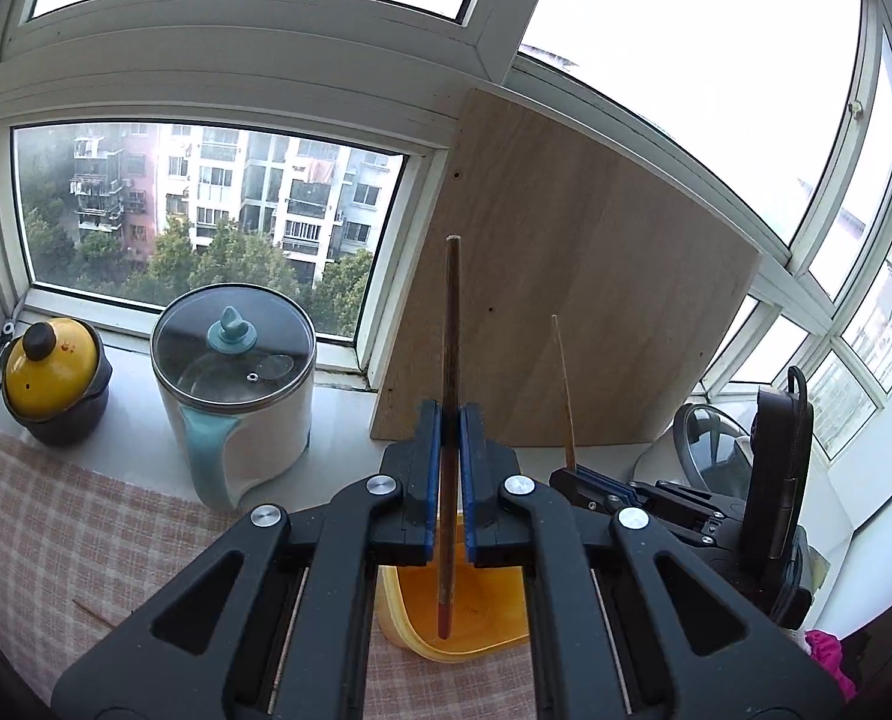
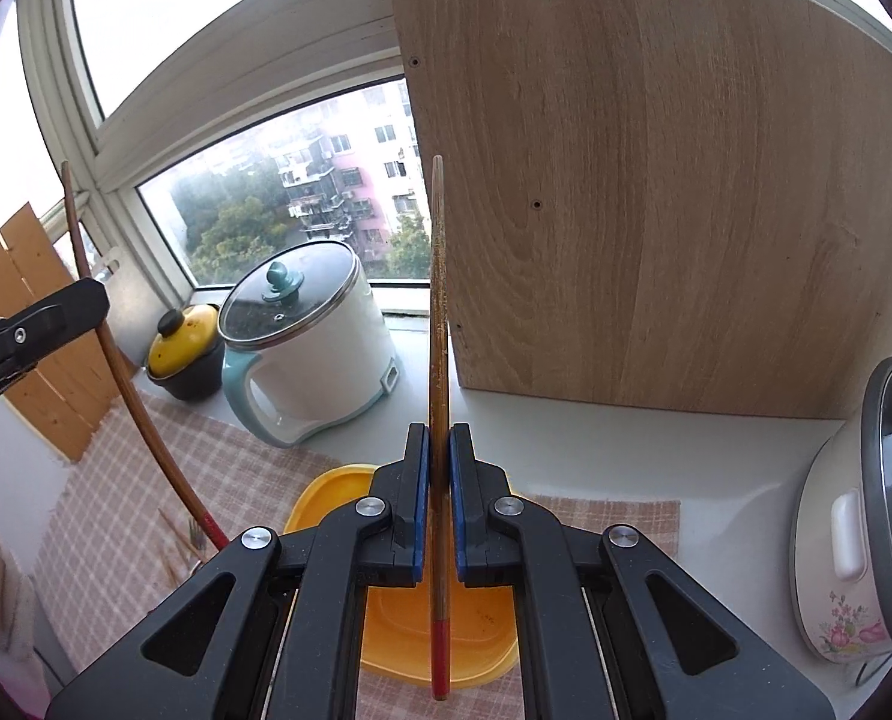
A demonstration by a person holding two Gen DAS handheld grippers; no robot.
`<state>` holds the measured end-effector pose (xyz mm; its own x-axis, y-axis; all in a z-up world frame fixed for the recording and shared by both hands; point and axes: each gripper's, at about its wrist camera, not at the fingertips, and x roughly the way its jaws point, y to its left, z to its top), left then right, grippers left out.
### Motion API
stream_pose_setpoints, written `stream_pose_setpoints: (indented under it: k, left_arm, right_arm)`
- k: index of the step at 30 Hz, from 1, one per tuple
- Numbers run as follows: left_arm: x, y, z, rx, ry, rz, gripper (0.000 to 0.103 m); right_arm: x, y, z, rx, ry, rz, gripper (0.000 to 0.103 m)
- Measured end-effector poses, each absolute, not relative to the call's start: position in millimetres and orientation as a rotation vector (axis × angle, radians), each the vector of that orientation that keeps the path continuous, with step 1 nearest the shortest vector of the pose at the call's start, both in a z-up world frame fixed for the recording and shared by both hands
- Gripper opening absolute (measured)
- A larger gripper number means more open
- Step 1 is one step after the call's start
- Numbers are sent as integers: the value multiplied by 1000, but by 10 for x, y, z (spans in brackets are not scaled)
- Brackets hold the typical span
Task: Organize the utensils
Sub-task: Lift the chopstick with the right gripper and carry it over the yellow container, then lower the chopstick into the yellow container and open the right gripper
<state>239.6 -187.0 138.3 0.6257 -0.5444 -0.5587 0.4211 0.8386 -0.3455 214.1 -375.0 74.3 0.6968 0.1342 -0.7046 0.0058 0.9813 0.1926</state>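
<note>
Above yellow tub (image 2: 446, 636) | chopstick (image 2: 438, 360) upright, clamped in right hand-held gripper (image 2: 439, 450)

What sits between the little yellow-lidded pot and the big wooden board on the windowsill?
The white electric pot with a glass lid stands between the yellow-lidded pot and the wooden board; both wrist views show it.

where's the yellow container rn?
Both wrist views: yellow container sits on the checked cloth, under both grippers' chopsticks, in front of the white pot.

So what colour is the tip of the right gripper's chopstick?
Red, clearest in the right wrist view: chopstick.
</note>
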Motion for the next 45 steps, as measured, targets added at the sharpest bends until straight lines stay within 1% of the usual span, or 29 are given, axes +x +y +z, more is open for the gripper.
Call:
stream_pose_setpoints:
  k: [7, 13, 21, 35, 36, 37, 39, 42, 45]
  left_arm:
    - [2588, -2080, 1143, -165, 751, -542, 4]
    - [2631, -2088, 915, -161, 790, -533, 4]
    - [2601, -2069, 725, -155, 831, -539, 4]
    - [2365, -2028, 669, -113, 842, -559, 4]
    - [2350, -2018, 671, -112, 843, -557, 6]
    - [2336, -2008, 673, -112, 843, -556, 14]
    - [2298, -1977, 685, -113, 837, -554, 22]
    - [2241, -1922, 693, -115, 835, -552, 22]
    - [2174, -1865, 696, -114, 832, -551, 22]
  right_arm:
    - [2285, -3808, 578, 213, 802, 46, 5]
    - [2316, -3845, 404, 229, 827, 16, 5]
    - [2282, -3860, 332, 227, 844, -11, 5]
    - [2145, -3841, 379, 191, 846, -46, 5]
    - [2124, -3847, 383, 192, 844, -48, 5]
    - [2103, -3850, 390, 192, 844, -51, 5]
    - [2065, -3853, 400, 194, 840, -57, 7]
    - [1996, -3861, 416, 196, 834, -62, 16]
    - [1916, -3834, 443, 185, 827, -70, 17]
